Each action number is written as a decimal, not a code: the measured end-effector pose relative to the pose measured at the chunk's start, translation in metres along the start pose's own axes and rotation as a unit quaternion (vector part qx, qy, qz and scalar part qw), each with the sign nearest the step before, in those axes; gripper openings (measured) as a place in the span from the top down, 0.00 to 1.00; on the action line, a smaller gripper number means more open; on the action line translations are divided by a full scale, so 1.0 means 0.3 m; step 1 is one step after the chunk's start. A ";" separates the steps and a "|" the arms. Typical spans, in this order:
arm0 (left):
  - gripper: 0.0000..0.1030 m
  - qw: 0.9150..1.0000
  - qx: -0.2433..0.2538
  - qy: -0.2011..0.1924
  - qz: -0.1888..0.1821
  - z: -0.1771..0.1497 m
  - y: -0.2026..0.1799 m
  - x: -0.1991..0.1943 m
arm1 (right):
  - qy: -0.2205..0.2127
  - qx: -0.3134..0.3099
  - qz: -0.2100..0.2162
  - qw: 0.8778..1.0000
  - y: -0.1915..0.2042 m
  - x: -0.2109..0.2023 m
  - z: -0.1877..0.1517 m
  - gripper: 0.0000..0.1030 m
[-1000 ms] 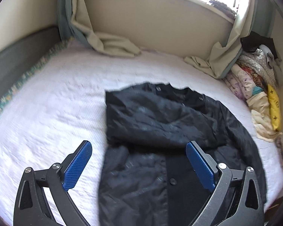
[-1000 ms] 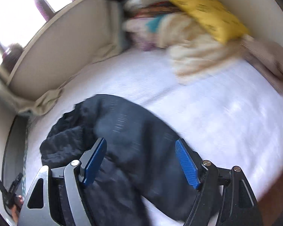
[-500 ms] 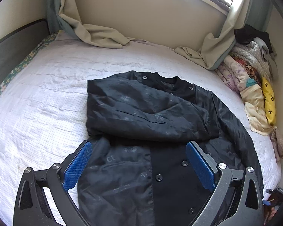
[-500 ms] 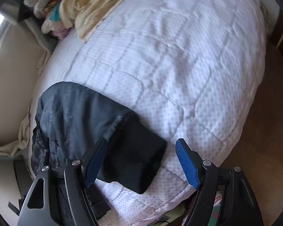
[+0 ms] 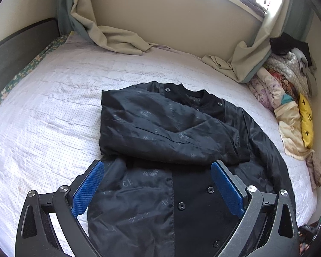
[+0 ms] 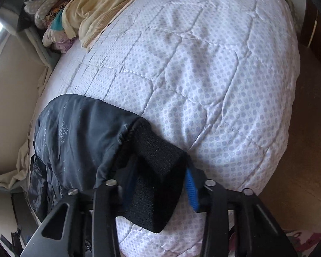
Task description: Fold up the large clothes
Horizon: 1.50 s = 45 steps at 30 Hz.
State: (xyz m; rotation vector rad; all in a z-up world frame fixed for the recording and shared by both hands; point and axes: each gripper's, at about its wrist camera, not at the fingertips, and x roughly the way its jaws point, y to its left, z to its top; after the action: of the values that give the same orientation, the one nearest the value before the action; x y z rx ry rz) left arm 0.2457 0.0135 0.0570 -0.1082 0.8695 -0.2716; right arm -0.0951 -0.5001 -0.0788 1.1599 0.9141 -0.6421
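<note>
A black button-front jacket (image 5: 169,141) lies on the white quilted bed (image 5: 53,107), one sleeve folded across its chest. My left gripper (image 5: 158,184) is open and empty, hovering above the jacket's lower front. In the right wrist view the jacket's other sleeve (image 6: 79,132) lies near the bed's edge, and my right gripper (image 6: 158,186) has closed around its black ribbed cuff (image 6: 158,171), with the blue pads (image 6: 190,186) against the knit.
A pile of folded clothes with a yellow item (image 5: 306,120) sits along the right side of the bed. Beige curtains (image 5: 117,40) drape onto the bed at the back wall. A grey headboard (image 5: 15,51) is at left. Wooden floor (image 6: 299,150) lies beyond the bed's edge.
My right gripper has moved down onto the sleeve cuff and closed on it. My left gripper stays open and has shifted only slightly over the jacket.
</note>
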 end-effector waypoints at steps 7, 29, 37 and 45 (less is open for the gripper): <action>0.02 1.000 -0.015 -0.005 0.003 0.011 0.024 -0.007 | -0.021 -0.032 0.039 0.999 0.079 -0.091 0.010 0.93; 0.02 0.999 -0.031 -0.020 0.000 0.058 0.059 -0.018 | -0.041 -0.428 0.185 0.884 1.477 -0.195 -0.387 0.93; 0.02 1.000 -0.019 -0.007 0.023 0.048 0.088 0.014 | 0.072 -0.498 0.173 0.847 1.650 0.171 -0.615 0.90; 0.02 0.999 0.000 0.019 0.037 0.018 0.107 0.065 | 0.084 -0.459 0.217 0.858 1.572 0.150 -0.529 0.56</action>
State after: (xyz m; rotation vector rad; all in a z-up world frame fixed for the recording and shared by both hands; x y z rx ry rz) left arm 0.2679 0.0388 0.0396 -0.0715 0.9087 -0.2038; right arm 0.2731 -0.2079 0.0908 0.5049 0.8997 0.2841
